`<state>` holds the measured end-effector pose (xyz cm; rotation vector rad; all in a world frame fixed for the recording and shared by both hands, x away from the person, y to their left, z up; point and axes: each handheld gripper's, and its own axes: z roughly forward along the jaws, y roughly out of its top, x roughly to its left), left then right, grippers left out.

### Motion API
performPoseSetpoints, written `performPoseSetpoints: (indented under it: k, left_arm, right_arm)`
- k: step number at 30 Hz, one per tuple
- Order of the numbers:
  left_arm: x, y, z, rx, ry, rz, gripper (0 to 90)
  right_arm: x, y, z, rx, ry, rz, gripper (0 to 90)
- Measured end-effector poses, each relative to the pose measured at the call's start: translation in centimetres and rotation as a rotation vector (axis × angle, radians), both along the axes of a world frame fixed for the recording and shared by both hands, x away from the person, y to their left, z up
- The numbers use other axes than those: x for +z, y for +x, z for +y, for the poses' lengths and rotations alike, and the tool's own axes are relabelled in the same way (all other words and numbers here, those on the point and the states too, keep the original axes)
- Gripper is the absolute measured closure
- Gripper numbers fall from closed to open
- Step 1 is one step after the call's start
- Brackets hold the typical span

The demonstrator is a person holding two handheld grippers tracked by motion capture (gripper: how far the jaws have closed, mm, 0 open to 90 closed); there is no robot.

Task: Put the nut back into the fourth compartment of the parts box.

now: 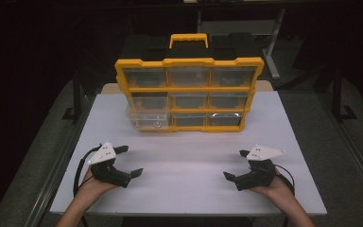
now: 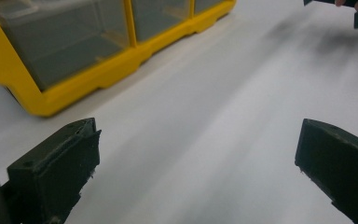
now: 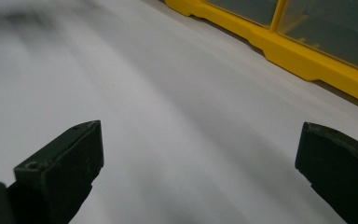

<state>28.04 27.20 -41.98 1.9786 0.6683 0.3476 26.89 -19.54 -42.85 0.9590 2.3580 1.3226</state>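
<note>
Drawer cabinet untouched; work not yet begun.
The yellow drawer cabinet stands upright at the far middle of the white desk, its bottom-left clear drawer sticking out slightly. Left claw and right claw hover near the front edge, both spread wide, empty, well apart from it. The high view shows the handle; the gripper views show the cabinet's base.

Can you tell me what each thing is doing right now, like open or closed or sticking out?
yellow drawer cabinet: standing upright on the table, handle on top.
bottom-left drawer: pulled partway out, clear.
other drawers: pushed in.
left gripper: open, holding nothing.
right gripper: open, holding nothing.
white table: bare between the grippers.
</note>
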Motion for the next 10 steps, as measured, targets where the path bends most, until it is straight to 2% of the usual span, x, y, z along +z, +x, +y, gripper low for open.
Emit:
performPoseSetpoints:
  k: [3, 4, 10]
  left_arm:
    - [-0.54, -0.22, 0.22, -0.003, -0.003, 0.019, 0.0]
    - [-0.66, -0.32, 0.31, -0.008, 0.008, 0.020, 0.0]
    - [-0.62, -0.28, 0.38, -0.004, 0.002, 0.013, 0.0]
  right_arm:
    - [0.10, -0.21, -0.42, -0.009, 0.000, -0.005, 0.3]
    - [0.10, -0.26, -0.51, -0.009, 0.001, -0.008, 0.3]
    - [0.04, -0.32, -0.93, -0.017, 0.000, -0.008, 0.3]
